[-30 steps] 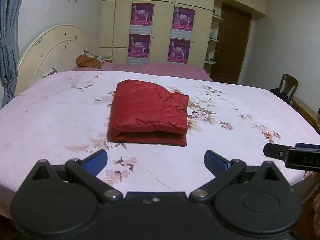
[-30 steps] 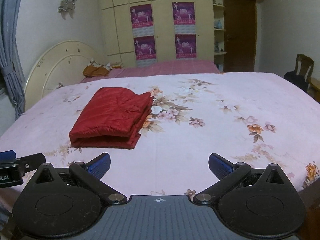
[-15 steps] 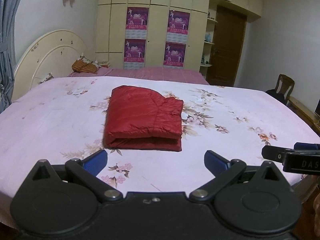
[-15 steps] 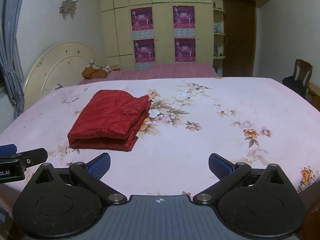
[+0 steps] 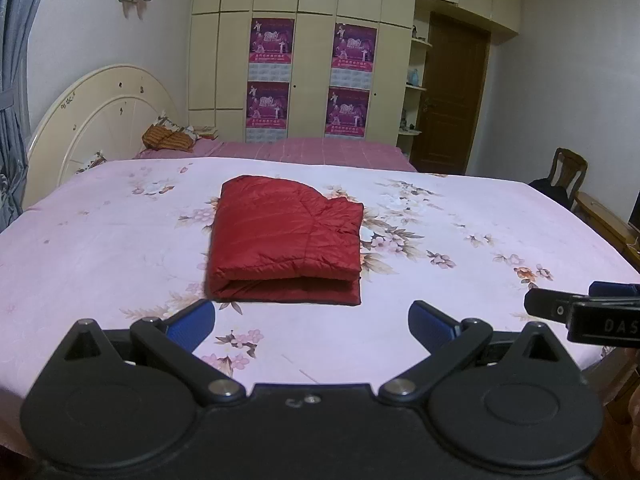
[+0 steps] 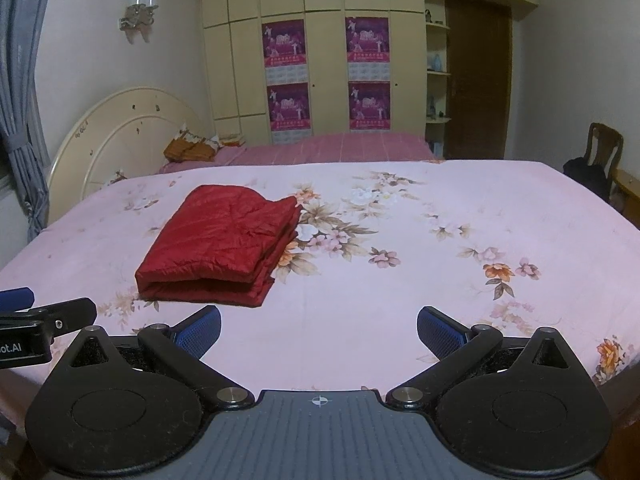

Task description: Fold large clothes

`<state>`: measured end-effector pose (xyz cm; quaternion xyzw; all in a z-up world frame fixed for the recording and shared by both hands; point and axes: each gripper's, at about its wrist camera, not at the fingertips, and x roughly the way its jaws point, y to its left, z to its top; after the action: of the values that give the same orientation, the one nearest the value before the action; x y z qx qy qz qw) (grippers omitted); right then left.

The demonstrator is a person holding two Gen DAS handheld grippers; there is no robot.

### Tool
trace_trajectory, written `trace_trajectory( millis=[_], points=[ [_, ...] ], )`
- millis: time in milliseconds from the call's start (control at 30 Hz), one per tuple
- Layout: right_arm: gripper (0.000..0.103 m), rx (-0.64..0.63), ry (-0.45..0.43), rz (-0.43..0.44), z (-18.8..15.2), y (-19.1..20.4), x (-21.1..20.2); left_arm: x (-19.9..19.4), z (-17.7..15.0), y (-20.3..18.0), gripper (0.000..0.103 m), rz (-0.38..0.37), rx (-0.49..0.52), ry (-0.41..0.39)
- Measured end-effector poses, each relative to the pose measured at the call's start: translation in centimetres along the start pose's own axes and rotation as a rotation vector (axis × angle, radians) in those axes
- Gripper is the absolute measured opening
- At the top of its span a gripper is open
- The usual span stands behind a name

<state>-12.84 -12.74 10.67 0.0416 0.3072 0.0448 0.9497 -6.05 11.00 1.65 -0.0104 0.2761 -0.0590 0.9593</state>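
Observation:
A red padded jacket (image 5: 286, 240) lies folded into a thick rectangle on the pink flowered bed (image 5: 100, 248). It also shows in the right wrist view (image 6: 224, 244), left of centre. My left gripper (image 5: 312, 322) is open and empty, held near the bed's front edge, short of the jacket. My right gripper (image 6: 318, 330) is open and empty, also near the front edge, to the right of the jacket. Each gripper's tip shows at the edge of the other's view.
A cream headboard (image 5: 100, 120) stands at the left, with a second bed (image 5: 312, 150) and cream wardrobes (image 5: 312, 40) behind. A wooden chair (image 5: 566, 172) and a dark door (image 5: 452, 96) are at the right. A grey curtain (image 6: 20, 100) hangs far left.
Both grippers have drawn back and tilted up a little from the bed, so the folded jacket sits lower and farther in view. Both stay open. The jacket has not moved.

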Motion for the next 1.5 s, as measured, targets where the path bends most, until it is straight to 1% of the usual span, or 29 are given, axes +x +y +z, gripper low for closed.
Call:
trace_trajectory(
  millis=[1500],
  points=[
    [0.103, -0.012, -0.006, 0.015, 0.34, -0.12, 0.19, 0.01, 0.47, 0.36, 0.103, -0.002, 0.01, -0.016]
  ],
)
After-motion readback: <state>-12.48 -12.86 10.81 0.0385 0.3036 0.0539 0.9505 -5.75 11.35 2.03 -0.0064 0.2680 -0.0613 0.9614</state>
